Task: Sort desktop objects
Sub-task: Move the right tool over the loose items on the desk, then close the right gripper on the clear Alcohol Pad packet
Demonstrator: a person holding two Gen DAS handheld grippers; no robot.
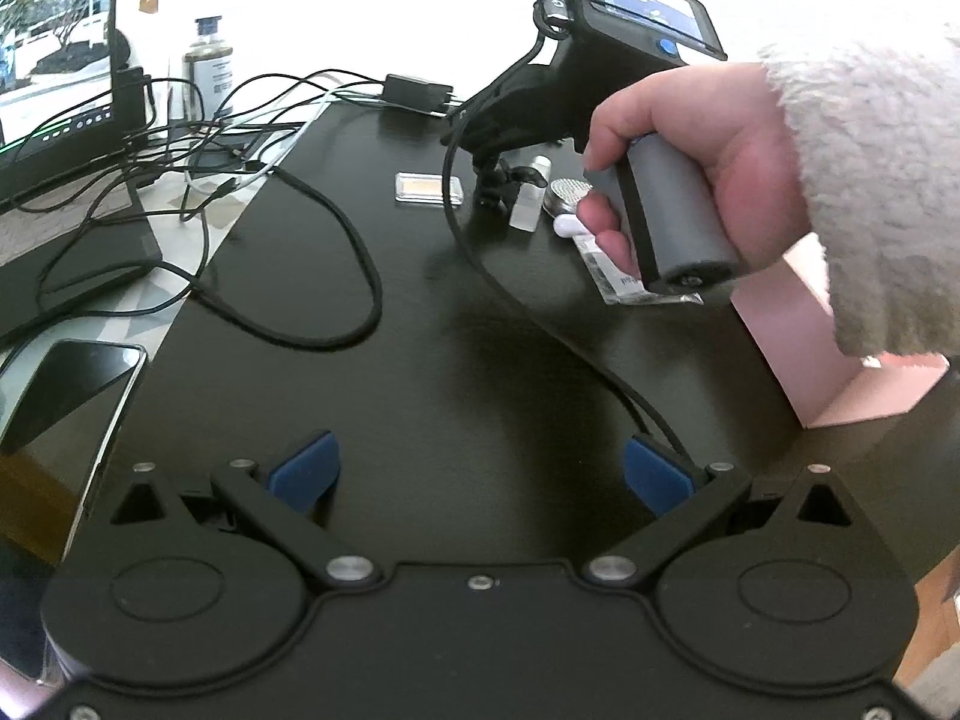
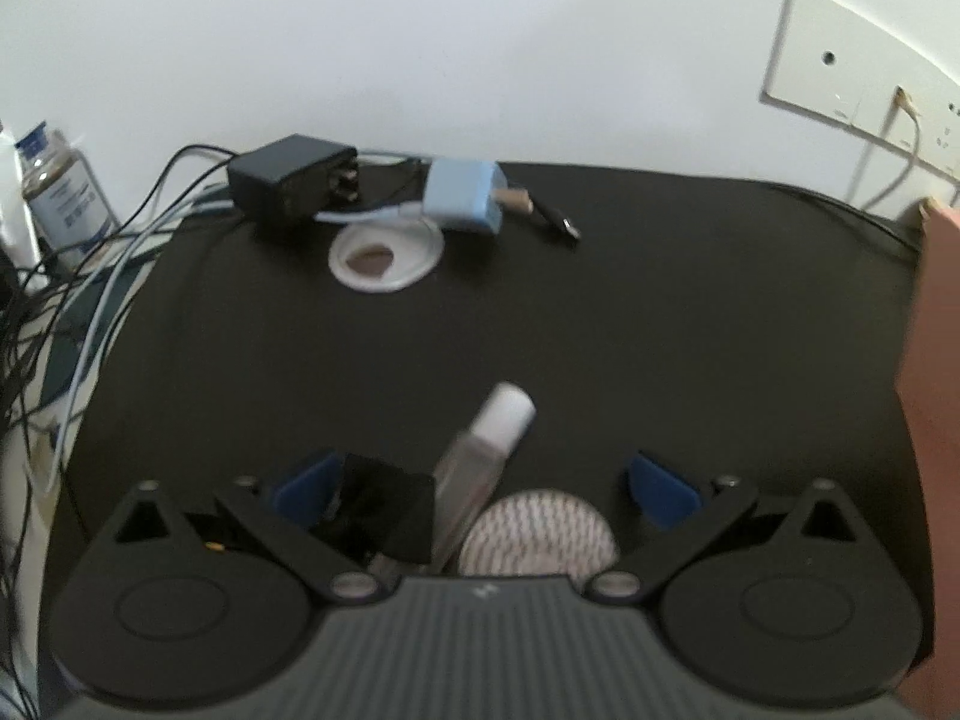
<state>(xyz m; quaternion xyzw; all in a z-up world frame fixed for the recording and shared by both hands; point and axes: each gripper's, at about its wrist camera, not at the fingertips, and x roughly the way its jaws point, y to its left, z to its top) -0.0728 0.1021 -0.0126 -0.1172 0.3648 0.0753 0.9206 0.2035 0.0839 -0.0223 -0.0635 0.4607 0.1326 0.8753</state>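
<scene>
My right gripper (image 2: pixel 483 486) stands open and low over the black desk (image 2: pixel 660 330). Between its fingers lie a clear little bottle with a white cap (image 2: pixel 489 444) and a round mesh disc (image 2: pixel 540 534). A black blocky item (image 2: pixel 387 510) rests by its left finger. The left wrist view shows that right gripper (image 1: pixel 498 180), held by a hand (image 1: pixel 690 162), over the same bottle (image 1: pixel 531 198) and disc (image 1: pixel 567 192). A clear card case (image 1: pixel 429 187) lies just left of them. My left gripper (image 1: pixel 480 474) is open and holds nothing, nearer the desk's front.
A pink box (image 1: pixel 840 348) stands at the right. A plastic packet (image 1: pixel 624 276) lies under the hand. Cables (image 1: pixel 336 276), a phone (image 1: pixel 66 396) and a laptop (image 1: pixel 60 60) fill the left side. At the back are a black adapter (image 2: pixel 294 183), blue charger (image 2: pixel 462 195) and white ring (image 2: pixel 387 258).
</scene>
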